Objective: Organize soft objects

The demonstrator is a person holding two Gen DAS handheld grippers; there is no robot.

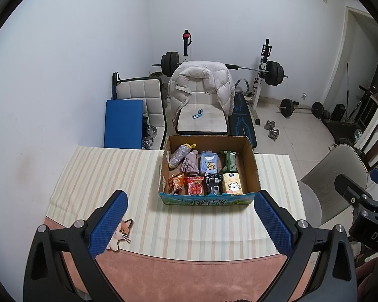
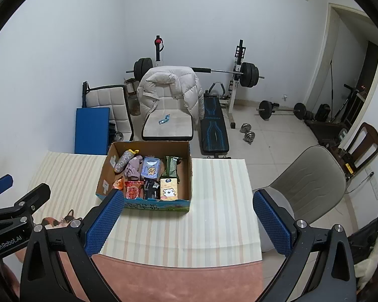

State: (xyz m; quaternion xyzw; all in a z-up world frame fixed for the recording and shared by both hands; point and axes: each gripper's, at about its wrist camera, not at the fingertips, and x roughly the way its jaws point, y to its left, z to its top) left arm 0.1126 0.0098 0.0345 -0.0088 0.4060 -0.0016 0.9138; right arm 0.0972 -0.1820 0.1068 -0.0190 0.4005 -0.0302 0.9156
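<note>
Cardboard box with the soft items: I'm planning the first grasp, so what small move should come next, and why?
Probably lower the open left gripper toward the open-topped brown cardboard box, since both grippers hover empty and the crumpled mauve cloth lies exposed inside.

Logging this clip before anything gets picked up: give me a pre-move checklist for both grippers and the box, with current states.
1. Left gripper open, nothing held: ok.
2. Right gripper open, nothing held: ok.
3. Cardboard box upright on the striped cloth, top open: ok.
4. Soft items visible in the box, such as the purple cloth bundle and blue tissue pack: ok.
5. Cat plush outside the box, partly hidden behind a left finger: not ok.
6. Destination for the soft items: cannot tell.
</note>
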